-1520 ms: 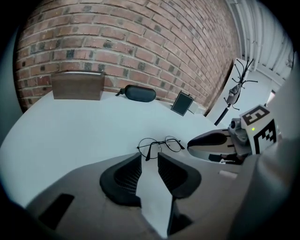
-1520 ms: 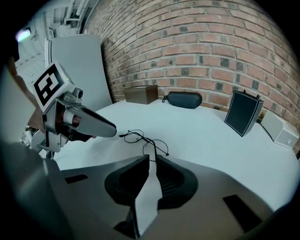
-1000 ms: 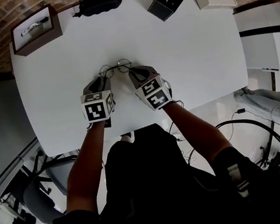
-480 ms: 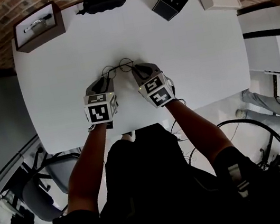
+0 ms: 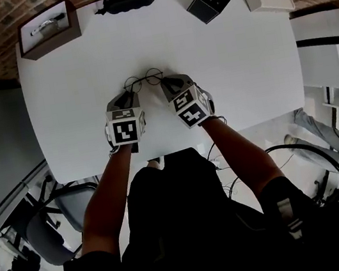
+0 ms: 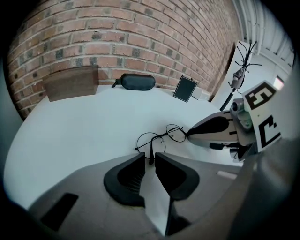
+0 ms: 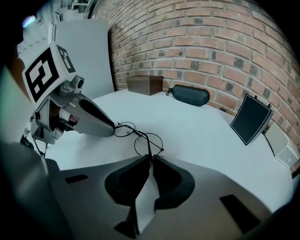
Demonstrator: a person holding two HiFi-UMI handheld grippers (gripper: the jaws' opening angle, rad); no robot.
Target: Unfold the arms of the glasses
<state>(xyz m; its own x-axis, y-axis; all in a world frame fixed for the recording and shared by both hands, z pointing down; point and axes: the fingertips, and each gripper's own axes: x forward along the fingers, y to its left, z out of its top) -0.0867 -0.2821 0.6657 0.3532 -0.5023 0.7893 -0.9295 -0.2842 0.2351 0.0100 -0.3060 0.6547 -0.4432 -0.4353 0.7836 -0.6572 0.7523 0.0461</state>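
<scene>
While the left gripper (image 5: 128, 94) is closing its jaws on the tip of the left temple (image 6: 151, 151), which stands in the narrow gap between the pads with no firm press on it showing, the first risk sits on this side. The wire is thin and the pads are broad, so a slightly skewed closure may nudge the tip sideways or out of the gap, and the jaws would then meet on nothing. In the middle, the glasses (image 5: 142, 80) lie on the white table (image 5: 243, 73), just beyond both gripper tips and between them, round lenses side by side. I cannot tell whether the frame rests fully on the surface or is raised a little. If either side is swung outward too fast or past the hinge's stop, the hinge or the slim bridge would likely bend. Unequal pulls from the two sides could twist the frame or drag the lenses across the tabletop. To the right, the right gripper (image 5: 164, 84) has its jaws pressed together on the right temple (image 7: 147, 151), pinching it at the very tips of the pads. That hold looks slight to me: a roll of the wrist could let the wire slide free, and the glasses would then pivot round the one remaining contact or skid away.
</scene>
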